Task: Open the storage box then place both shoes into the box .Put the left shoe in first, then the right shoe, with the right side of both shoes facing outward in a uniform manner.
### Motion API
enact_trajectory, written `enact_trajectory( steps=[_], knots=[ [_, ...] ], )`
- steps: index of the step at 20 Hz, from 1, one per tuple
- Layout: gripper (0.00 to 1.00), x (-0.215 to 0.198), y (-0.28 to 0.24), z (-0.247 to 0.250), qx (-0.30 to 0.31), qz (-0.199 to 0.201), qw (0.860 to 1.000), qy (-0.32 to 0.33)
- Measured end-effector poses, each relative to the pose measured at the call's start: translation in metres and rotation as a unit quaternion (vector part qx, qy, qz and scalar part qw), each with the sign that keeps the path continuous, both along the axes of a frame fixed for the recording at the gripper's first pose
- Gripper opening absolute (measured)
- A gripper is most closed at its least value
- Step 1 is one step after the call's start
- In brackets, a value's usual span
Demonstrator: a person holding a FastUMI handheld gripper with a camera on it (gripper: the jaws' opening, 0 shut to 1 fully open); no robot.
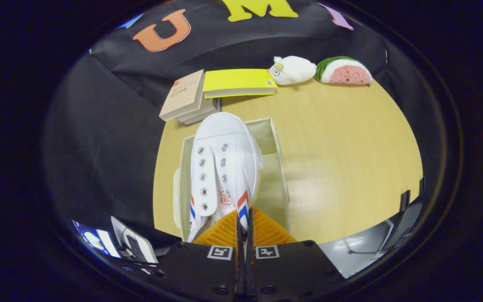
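A white canvas shoe [222, 167] with metal eyelets and red and blue side stripes hangs just ahead of my gripper [243, 224], which is shut on the shoe's side wall near the heel. The shoe points away from me, toe up over the far end of the open storage box [277, 167], a pale rectangular box on the wooden table. The shoe covers the box's left half; its right half shows bare inside. Beside the box's left wall a pale rounded edge [176, 197] peeks out; I cannot tell what it is.
Beyond the box lie a tan book [183, 95] on another book and a yellow book [238, 82]. A white plush toy [292, 70] and a watermelon-slice plush [344, 71] sit at the table's far edge. Bare tabletop [350, 159] spreads right of the box.
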State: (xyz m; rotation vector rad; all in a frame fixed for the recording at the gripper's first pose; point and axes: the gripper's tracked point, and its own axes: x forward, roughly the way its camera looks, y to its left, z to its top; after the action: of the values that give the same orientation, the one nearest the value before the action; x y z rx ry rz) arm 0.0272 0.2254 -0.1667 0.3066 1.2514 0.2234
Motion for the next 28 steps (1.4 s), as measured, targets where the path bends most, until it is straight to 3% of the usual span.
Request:
enact_trajectory(
  steps=[9,13,17,21,24,28],
  knots=[
    [0.06,0.016,0.002,-0.065,-0.080,-0.020,0.995,0.047],
    [0.08,0.014,0.008,-0.083,-0.077,-0.038,0.993,0.080],
    [0.20,0.013,0.012,-0.086,-0.079,-0.037,0.993,0.080],
    [0.43,0.017,0.012,-0.060,-0.091,-0.007,0.996,0.019],
    [0.75,0.020,0.004,-0.033,-0.087,-0.007,0.996,-0.035],
    [0.79,0.019,-0.026,0.008,-0.097,-0.026,0.988,-0.119]
  ],
)
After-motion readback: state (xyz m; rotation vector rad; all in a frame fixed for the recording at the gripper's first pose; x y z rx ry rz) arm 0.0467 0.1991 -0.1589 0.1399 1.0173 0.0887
